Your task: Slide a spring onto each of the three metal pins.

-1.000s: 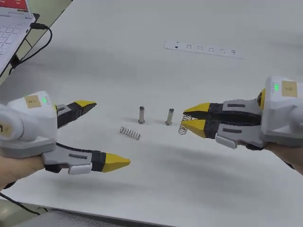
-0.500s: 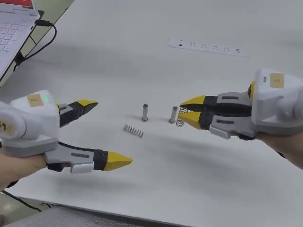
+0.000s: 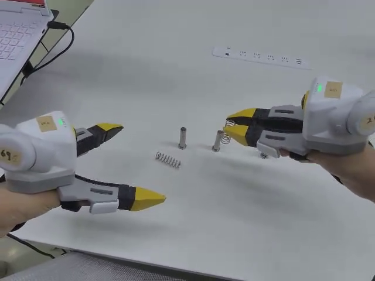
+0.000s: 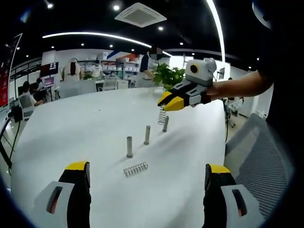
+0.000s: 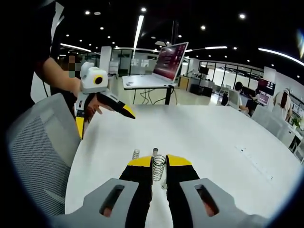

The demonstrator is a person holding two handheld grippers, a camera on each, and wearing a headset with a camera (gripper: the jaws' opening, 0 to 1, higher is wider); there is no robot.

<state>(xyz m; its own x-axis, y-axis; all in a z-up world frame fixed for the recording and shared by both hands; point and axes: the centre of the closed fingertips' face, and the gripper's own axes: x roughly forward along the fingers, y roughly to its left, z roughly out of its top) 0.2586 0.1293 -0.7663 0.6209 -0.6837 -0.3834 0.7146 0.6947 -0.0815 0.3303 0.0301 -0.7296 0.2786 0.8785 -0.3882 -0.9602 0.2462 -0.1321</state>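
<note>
Two metal pins stand upright on the white table. In the left gripper view three pins stand in a row. My right gripper is shut on a spring that hangs upright between its yellow tips. It is just right of and above the nearer pin. A second spring lies loose on the table left of the pins. My left gripper hovers open at the left with nothing in it, its jaws wide apart.
A white power strip lies at the back of the table. A laptop and its black cable sit at the far left corner. The table's front edge runs close below my left gripper.
My right gripper has lifted the spring a little and carried it left, closer to the nearer pin. The left gripper and loose spring have stayed put.
</note>
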